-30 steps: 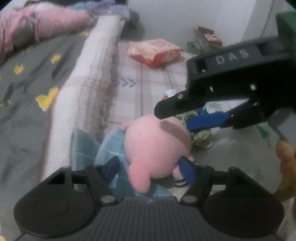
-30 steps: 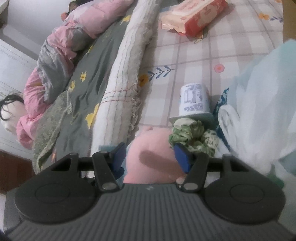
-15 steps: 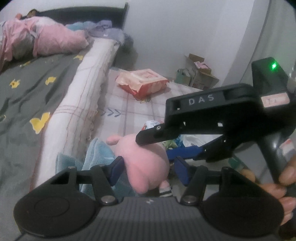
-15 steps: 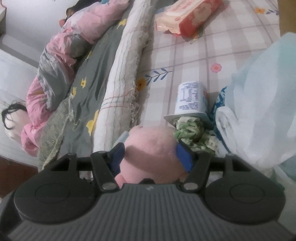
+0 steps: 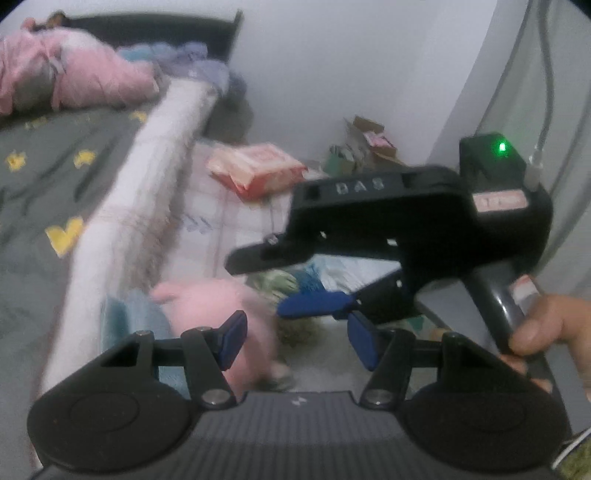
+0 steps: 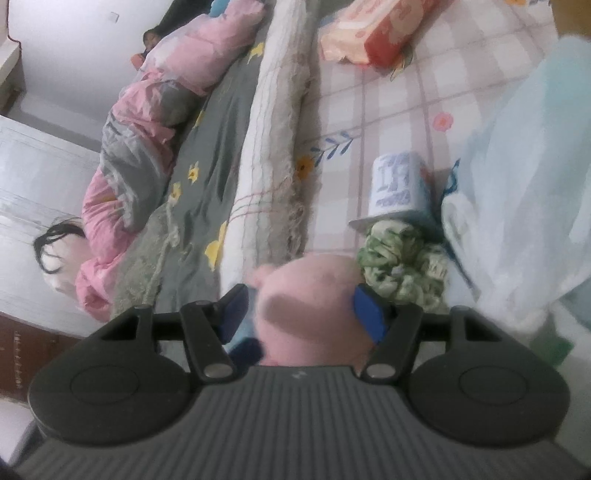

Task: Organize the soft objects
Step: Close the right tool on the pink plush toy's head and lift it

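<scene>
Pink plush (image 6: 314, 314): rounded, soft, matte, with a small ear nub at upper left. It sits between the blue pads of the right gripper (image 6: 301, 314); the right pad touches it, a gap shows at the left pad, so whether it is pinched I cannot tell. Left gripper (image 5: 295, 341): pads spread, nothing between them; plush (image 5: 218, 302) lies just ahead, to the left.

Green scrunchie (image 6: 400, 264), crumpled fabric, touches the plush's right side. White cup (image 6: 397, 190), inverted, stands just behind it. Translucent plastic bag (image 6: 524, 192) at right; contents unclear.

Surface: checked floral sheet (image 6: 373, 107). A frayed, ridged blanket edge (image 6: 273, 147) divides it from a grey quilt (image 6: 192, 173) with yellow shapes. Orange wipes pack (image 6: 373, 33) far back. Room view blurred: white wall, cardboard box (image 5: 369, 140) in the corner.
</scene>
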### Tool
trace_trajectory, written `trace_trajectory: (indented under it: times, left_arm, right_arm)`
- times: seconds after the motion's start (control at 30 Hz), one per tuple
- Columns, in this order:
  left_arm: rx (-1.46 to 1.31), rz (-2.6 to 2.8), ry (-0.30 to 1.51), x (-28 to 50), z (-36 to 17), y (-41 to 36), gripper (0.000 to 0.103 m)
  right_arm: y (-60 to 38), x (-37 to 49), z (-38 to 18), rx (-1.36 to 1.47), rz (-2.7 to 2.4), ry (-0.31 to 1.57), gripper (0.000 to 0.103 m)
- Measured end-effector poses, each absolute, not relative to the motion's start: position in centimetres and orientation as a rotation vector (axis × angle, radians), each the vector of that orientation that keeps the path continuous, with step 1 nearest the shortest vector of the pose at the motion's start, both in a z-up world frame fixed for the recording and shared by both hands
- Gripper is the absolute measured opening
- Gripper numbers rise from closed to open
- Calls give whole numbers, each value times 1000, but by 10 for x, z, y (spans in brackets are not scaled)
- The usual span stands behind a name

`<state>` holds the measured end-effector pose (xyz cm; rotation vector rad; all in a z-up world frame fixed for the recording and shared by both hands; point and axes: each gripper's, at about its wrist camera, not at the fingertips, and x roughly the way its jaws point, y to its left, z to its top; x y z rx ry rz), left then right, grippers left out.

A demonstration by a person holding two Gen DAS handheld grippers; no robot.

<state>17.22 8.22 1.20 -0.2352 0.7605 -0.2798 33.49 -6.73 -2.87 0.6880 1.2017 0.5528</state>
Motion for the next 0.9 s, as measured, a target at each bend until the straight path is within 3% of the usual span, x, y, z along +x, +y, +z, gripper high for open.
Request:
trace_trajectory:
  times: [0.43, 0.63, 0.8, 0.9]
  left_arm:
    - [-263, -213, 805, 159, -10, 107, 61]
    - [-239, -180, 822, 152, -13, 114, 64]
    - [-251, -154, 849, 149, -19, 121, 64]
    - [-244, -141, 861, 147, -22, 121, 64]
  right_arm:
    - [-18, 336, -9, 296, 576, 1190, 66]
    - [21, 333, -10, 64, 605, 1180, 83]
    - [28, 331, -13, -21, 608, 1145, 83]
    - [23, 334, -18, -42, 597, 1135, 74]
